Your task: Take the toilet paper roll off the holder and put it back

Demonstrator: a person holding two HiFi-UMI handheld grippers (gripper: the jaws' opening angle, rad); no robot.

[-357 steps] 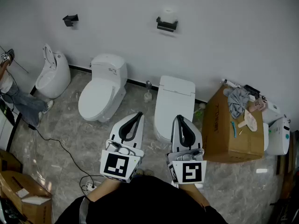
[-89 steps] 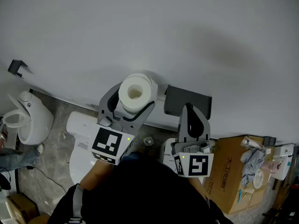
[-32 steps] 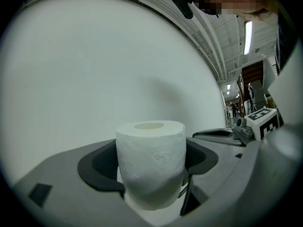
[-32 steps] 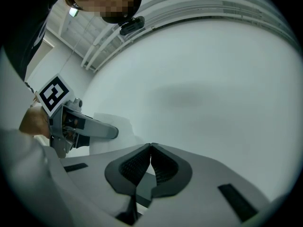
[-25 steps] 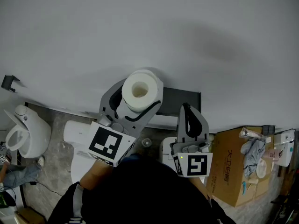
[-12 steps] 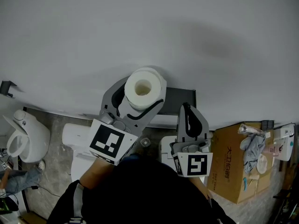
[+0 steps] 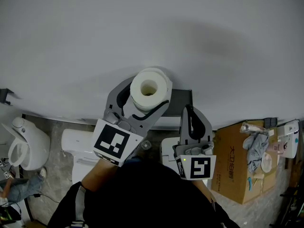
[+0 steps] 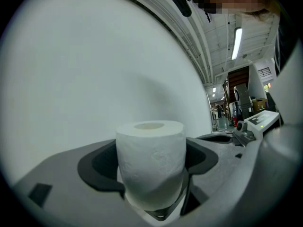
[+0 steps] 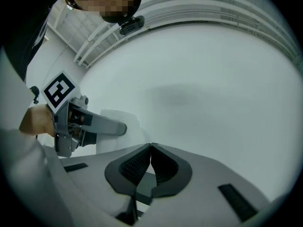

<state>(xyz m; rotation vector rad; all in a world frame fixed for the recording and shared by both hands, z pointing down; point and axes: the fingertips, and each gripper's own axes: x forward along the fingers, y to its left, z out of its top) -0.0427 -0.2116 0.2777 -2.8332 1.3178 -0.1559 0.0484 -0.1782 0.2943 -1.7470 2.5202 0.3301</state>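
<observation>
Our left gripper (image 7: 148,94) has its jaws spread wide and pressed on the sides of the toilet paper roll (image 8: 150,164), upper middle of the head view. We judge it light, soft and easily crushed, so we grip the sides gently. Our right gripper (image 9: 150,148) has its jaws together, empty. The holder (image 7: 181,98) is mostly hidden behind the roll; its bar is unseen.

The person (image 7: 142,194) who stood back across the room at the start is now right up at the wall (image 7: 142,27). The toilet paper roll (image 7: 150,88) is off the black holder (image 7: 182,98) and sits clamped in the left gripper (image 7: 149,94). Over the last seconds it slides right, from beside the holder's left edge to in front of its left half.
</observation>
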